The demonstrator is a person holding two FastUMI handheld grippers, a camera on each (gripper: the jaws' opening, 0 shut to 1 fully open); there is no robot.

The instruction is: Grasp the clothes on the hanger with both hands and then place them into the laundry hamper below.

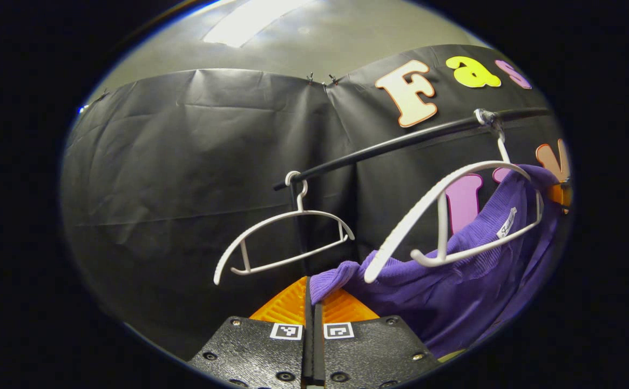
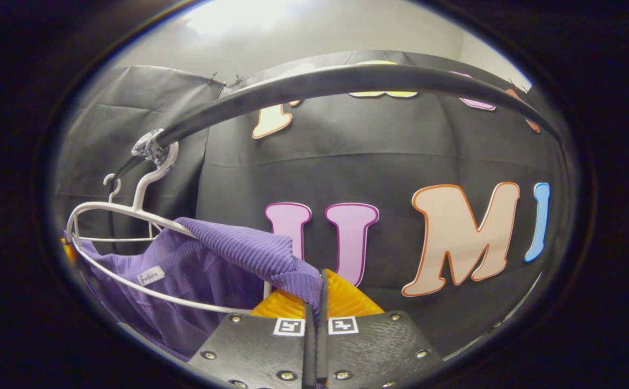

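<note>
Left gripper view: left gripper (image 1: 312, 302), fingers together, clamped on a fold of the purple top (image 1: 454, 292). Top partly off its white hanger (image 1: 444, 216), sagging right and below it. Empty hanger (image 1: 284, 237) just left on the black rail (image 1: 400, 143); open room left of it. Black cloth wall (image 1: 184, 162) behind, grey ceiling above.

Right gripper view: right gripper (image 2: 317, 294), fingers together, clamped on the top's (image 2: 249, 251) other shoulder. Hanger (image 2: 130, 216) left, on the rail (image 2: 346, 81) arching close overhead. Open room right.
</note>
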